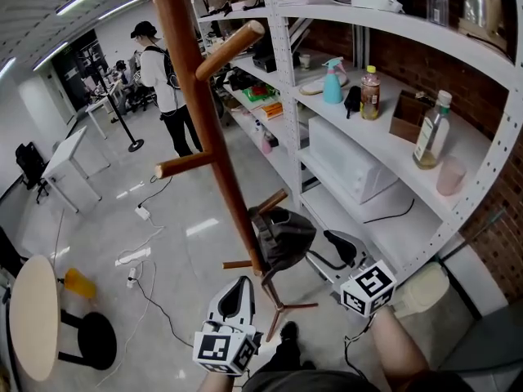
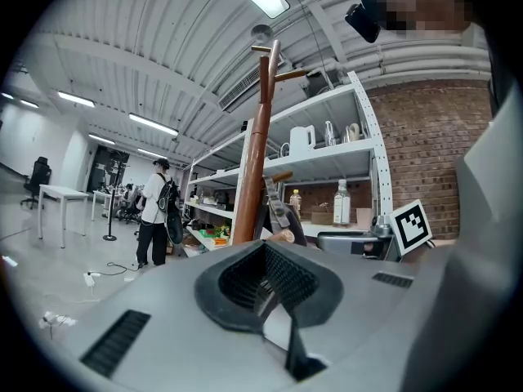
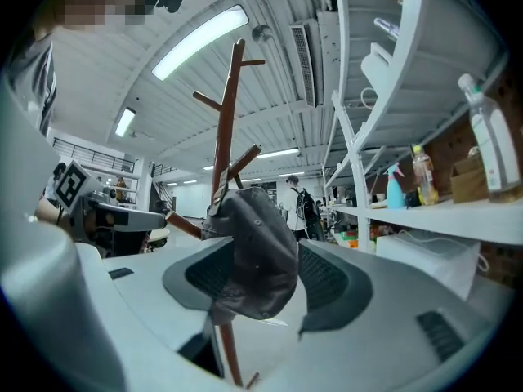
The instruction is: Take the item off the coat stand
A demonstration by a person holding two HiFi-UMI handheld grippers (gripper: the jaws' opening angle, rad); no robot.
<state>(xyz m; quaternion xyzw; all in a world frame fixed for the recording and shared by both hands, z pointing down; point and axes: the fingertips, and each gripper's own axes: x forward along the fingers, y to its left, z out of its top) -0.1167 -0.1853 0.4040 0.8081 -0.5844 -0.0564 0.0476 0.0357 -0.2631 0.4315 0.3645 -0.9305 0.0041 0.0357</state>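
Note:
A dark grey cap (image 1: 283,235) hangs on a low peg of the brown wooden coat stand (image 1: 200,104). My right gripper (image 1: 324,248) is just right of the cap at the same height. In the right gripper view the cap (image 3: 255,250) hangs between the wide-open jaws of the right gripper (image 3: 260,278), and the pads do not press on it. My left gripper (image 1: 239,287) is lower, in front of the stand's foot, with its jaws together and nothing in them. In the left gripper view the left gripper (image 2: 266,282) points at the pole (image 2: 252,170), with the cap (image 2: 278,211) partly showing behind it.
White metal shelving (image 1: 343,113) runs along the right, holding a spray bottle (image 1: 333,81), bottles (image 1: 431,129) and a white box (image 1: 347,162). A person (image 1: 163,84) stands at the back. A round table (image 1: 34,317), a black stool (image 1: 96,340) and floor cables (image 1: 143,256) lie to the left.

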